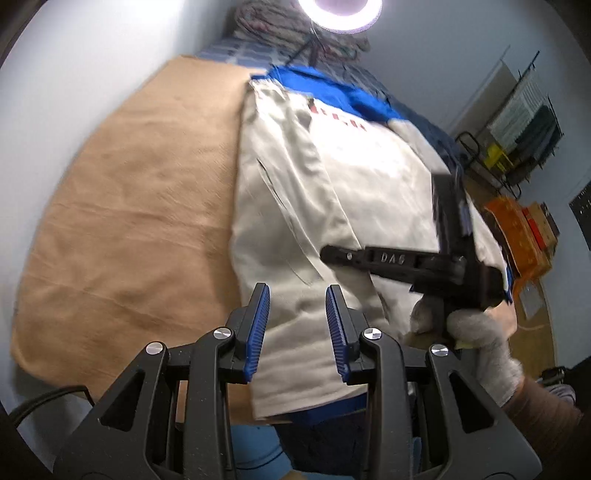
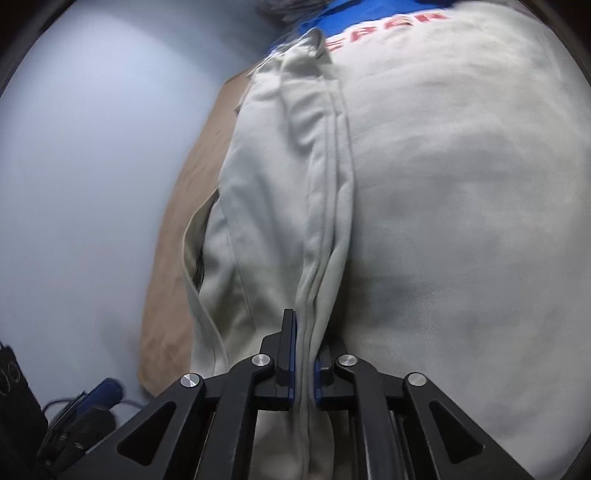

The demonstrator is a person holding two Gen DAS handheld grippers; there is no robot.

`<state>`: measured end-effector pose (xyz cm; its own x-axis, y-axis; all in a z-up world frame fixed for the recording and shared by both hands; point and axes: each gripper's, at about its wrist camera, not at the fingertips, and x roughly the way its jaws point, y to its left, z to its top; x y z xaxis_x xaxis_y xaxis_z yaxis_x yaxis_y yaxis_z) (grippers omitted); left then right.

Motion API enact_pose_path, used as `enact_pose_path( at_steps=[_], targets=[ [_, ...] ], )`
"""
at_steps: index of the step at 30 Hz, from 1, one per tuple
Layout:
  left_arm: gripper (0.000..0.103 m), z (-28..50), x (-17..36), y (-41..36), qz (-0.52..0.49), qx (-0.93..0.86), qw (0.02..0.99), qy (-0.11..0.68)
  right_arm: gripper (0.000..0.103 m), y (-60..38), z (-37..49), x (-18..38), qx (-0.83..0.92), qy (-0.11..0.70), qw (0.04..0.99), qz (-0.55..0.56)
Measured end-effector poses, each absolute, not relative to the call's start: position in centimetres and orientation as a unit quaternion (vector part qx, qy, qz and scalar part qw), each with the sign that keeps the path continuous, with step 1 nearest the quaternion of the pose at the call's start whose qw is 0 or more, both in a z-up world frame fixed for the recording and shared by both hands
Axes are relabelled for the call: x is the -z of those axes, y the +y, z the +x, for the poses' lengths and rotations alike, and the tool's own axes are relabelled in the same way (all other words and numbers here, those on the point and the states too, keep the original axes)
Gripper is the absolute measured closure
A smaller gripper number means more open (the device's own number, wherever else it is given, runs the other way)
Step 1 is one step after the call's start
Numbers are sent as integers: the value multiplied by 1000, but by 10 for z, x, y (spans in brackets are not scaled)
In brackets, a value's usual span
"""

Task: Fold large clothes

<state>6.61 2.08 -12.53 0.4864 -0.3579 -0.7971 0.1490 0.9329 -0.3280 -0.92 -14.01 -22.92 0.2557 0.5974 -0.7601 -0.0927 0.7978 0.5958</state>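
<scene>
A cream garment (image 1: 332, 184) with a blue top part and red lettering lies spread on a tan blanket (image 1: 129, 221). My left gripper (image 1: 295, 291) hovers over its near hem, blue pads apart, nothing between them. At the garment's right side a grey-gloved hand (image 1: 476, 325) holds my right gripper (image 1: 328, 254), which points left across the cloth. In the right wrist view the right gripper (image 2: 306, 332) is shut on a bunched fold of the cream garment (image 2: 443, 184). The fold runs up from the pads as a raised ridge. The tan blanket (image 2: 177, 258) shows to the left.
A white wall borders the blanket on the left. A ring light (image 1: 340, 14) and piled bedding (image 1: 295, 33) sit at the far end. Shelves (image 1: 524, 122) and orange boxes (image 1: 517, 229) stand to the right. Cables and a blue plug (image 2: 92, 402) lie at the lower left.
</scene>
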Motion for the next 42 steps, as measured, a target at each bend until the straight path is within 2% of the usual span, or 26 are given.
enact_pose_path(
  at_steps=[2, 3, 5, 7, 12, 16, 20, 29, 30, 32, 33, 34, 35, 36, 37, 39, 42],
  targets=[
    [73, 63, 131, 13, -102, 155, 850, 493, 77, -148, -6, 215, -240, 569, 761, 200],
    [73, 63, 132, 10, -99, 159, 847, 497, 64, -150, -8, 206, -245, 560, 770, 186],
    [73, 60, 135, 4, -92, 162, 847, 499, 54, -160, -2, 182, -247, 534, 791, 165],
    [73, 58, 139, -1, -89, 167, 844, 501, 39, -167, 5, 163, -252, 513, 806, 151],
    [73, 56, 148, -20, -68, 184, 837, 511, 37, -189, 73, 138, -237, 480, 832, 146],
    [73, 58, 150, -25, -73, 193, 834, 512, 27, -192, 130, 129, -232, 472, 835, 162],
    [73, 65, 156, -24, -87, 192, 829, 517, 23, -184, 194, 143, -218, 472, 833, 190],
    [73, 72, 174, -27, -88, 198, 811, 543, 23, -151, 297, 194, -215, 494, 817, 204],
    [73, 73, 176, -28, -87, 199, 808, 547, 25, -148, 305, 200, -213, 499, 816, 200],
    [73, 75, 180, -27, -95, 200, 801, 556, 39, -141, 316, 210, -221, 515, 806, 192],
    [73, 77, 182, -27, -98, 200, 798, 560, 64, -138, 322, 216, -231, 526, 797, 188],
    [73, 78, 184, -28, -99, 201, 795, 564, 84, -135, 325, 219, -241, 537, 787, 186],
    [73, 78, 185, -29, -96, 200, 794, 566, 85, -134, 325, 218, -240, 541, 786, 179],
    [73, 77, 187, -31, -90, 200, 794, 567, 93, -135, 324, 212, -240, 538, 790, 171],
    [73, 76, 187, -32, -86, 201, 794, 567, 96, -136, 322, 205, -246, 530, 794, 165],
    [73, 73, 189, -37, -72, 206, 792, 570, 96, -142, 319, 197, -225, 512, 819, 129],
    [73, 72, 194, -41, -63, 208, 787, 577, 96, -137, 324, 228, -188, 546, 814, 70]
  ],
)
